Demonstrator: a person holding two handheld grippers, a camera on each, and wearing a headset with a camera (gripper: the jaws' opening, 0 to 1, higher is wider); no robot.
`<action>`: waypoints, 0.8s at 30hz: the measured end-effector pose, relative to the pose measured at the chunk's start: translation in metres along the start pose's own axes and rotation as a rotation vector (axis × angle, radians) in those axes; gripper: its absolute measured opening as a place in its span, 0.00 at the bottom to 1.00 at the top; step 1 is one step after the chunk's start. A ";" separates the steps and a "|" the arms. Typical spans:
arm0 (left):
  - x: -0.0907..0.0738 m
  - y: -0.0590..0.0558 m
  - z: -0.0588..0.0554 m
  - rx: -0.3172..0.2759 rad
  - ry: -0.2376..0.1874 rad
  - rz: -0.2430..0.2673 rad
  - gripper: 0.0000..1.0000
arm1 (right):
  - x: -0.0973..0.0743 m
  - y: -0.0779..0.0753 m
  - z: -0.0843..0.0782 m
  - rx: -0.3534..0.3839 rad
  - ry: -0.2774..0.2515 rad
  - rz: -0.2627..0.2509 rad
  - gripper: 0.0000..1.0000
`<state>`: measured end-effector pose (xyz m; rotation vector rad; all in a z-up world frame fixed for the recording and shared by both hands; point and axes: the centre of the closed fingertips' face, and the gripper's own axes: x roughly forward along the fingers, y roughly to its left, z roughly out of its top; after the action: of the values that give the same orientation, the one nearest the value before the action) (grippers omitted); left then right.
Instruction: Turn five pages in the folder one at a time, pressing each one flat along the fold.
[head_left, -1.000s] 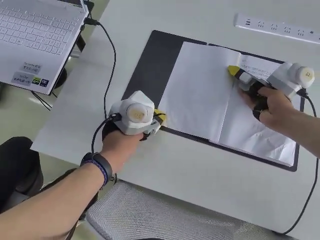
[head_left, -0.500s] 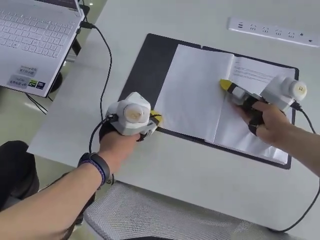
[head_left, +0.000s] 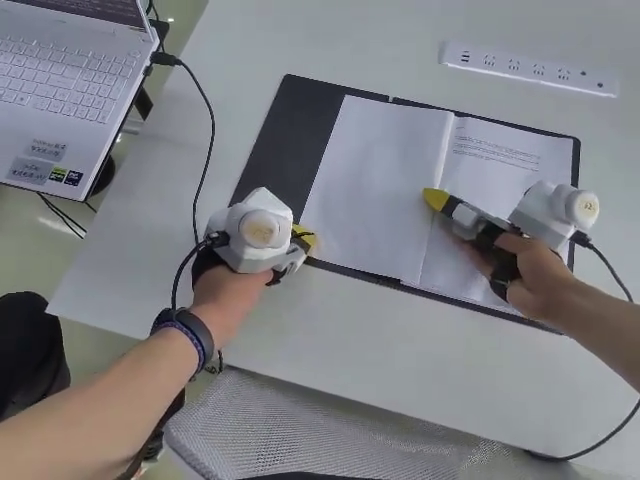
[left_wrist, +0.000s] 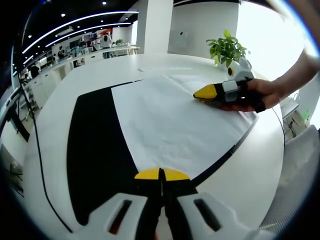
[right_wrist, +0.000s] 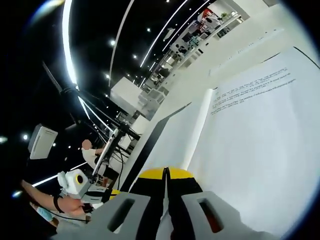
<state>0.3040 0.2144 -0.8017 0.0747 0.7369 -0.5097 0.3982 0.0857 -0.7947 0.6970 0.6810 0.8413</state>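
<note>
right gripper (head_left: 433, 199) jaws together, nothing between them, yellow tips lying low on the paper right at the fold (head_left: 438, 170) of the open folder (head_left: 285, 140); in the right gripper view the same closed tips (right_wrist: 166, 173) sit on the printed right page (right_wrist: 250, 125), with the fold line running away just left of them. left gripper (head_left: 303, 238) also has jaws together and empty, tips at the folder's near edge by the lower-left corner of the left page (head_left: 375, 175); can't tell if it's actually touching. left gripper view: closed tips (left_wrist: 161, 174) over the black cover where it meets the white sheet, right gripper (left_wrist: 206, 92) visible across the page in a hand (left_wrist: 250, 95). folder lies open and flat mid-bench (head_left: 400, 340), black cover showing as a wide strip left of the blank left page, right page (head_left: 505, 180) has a few lines of print at the top. around it: laptop (head_left: 60, 80) at far left, black cable (head_left: 207, 130) running between laptop and folder, white power strip (head_left: 530, 68) beyond the folder's far edge, potted plant (left_wrist: 227, 47) past the folder in the left gripper view, mesh chair seat (head_left: 300, 430) under the near bench edge
</note>
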 end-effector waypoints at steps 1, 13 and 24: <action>0.000 0.000 0.000 0.001 0.000 -0.001 0.00 | -0.003 0.005 -0.005 0.003 0.006 0.006 0.00; 0.002 0.001 -0.001 0.007 0.002 -0.005 0.00 | -0.025 0.044 -0.048 -0.005 0.076 0.045 0.00; 0.012 0.008 -0.006 0.008 0.000 -0.008 0.00 | -0.036 0.056 -0.071 -0.015 0.129 0.063 0.00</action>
<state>0.3113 0.2176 -0.8150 0.0794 0.7355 -0.5202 0.3029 0.1014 -0.7843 0.6578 0.7706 0.9541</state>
